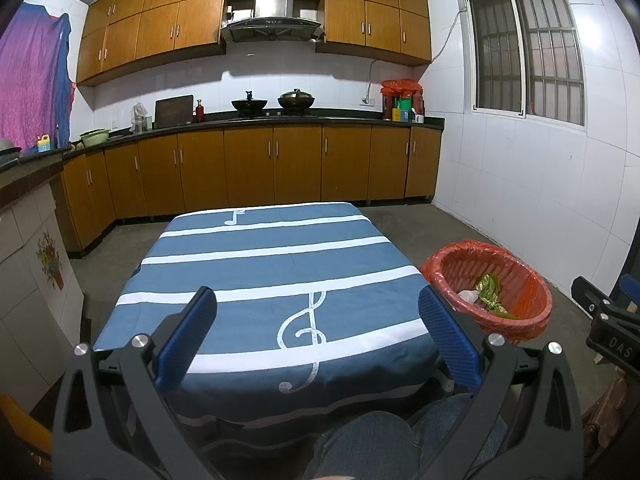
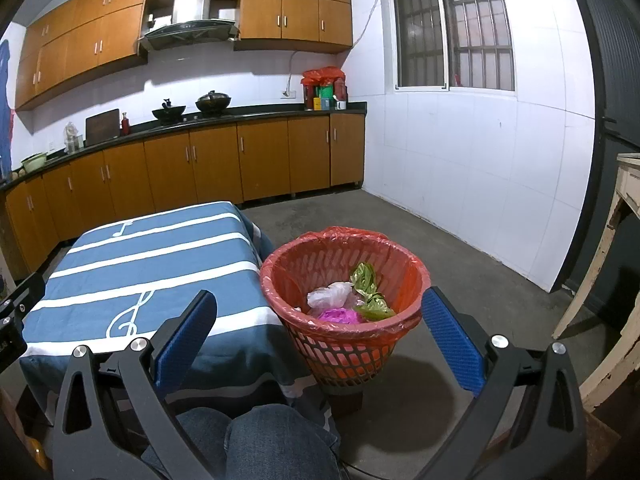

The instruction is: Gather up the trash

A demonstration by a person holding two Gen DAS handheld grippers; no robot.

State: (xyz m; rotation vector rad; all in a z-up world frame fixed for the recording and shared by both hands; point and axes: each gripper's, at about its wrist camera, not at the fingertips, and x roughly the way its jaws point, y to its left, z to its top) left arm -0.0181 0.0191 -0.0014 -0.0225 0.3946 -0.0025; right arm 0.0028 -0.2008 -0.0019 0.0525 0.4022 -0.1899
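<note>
A red mesh waste basket (image 2: 348,352) lined with a red bag stands on the floor right of the table; it also shows in the left wrist view (image 1: 520,320). Inside lie a white plastic bag (image 2: 330,294), a green wrapper (image 2: 370,288) and a pink crumpled piece (image 2: 340,315). My left gripper (image 1: 316,312) is open and empty above the near end of the table with the blue striped cloth (image 1: 260,272). My right gripper (image 2: 320,312) is open and empty, just in front of the basket. I see no trash on the cloth.
Wooden kitchen cabinets and a dark counter (image 1: 280,120) with pans run along the far wall. White tiled wall with a window (image 1: 524,48) at right. A worn wooden table leg (image 2: 612,280) stands far right. The person's jeans-clad knees (image 2: 272,440) are below the grippers.
</note>
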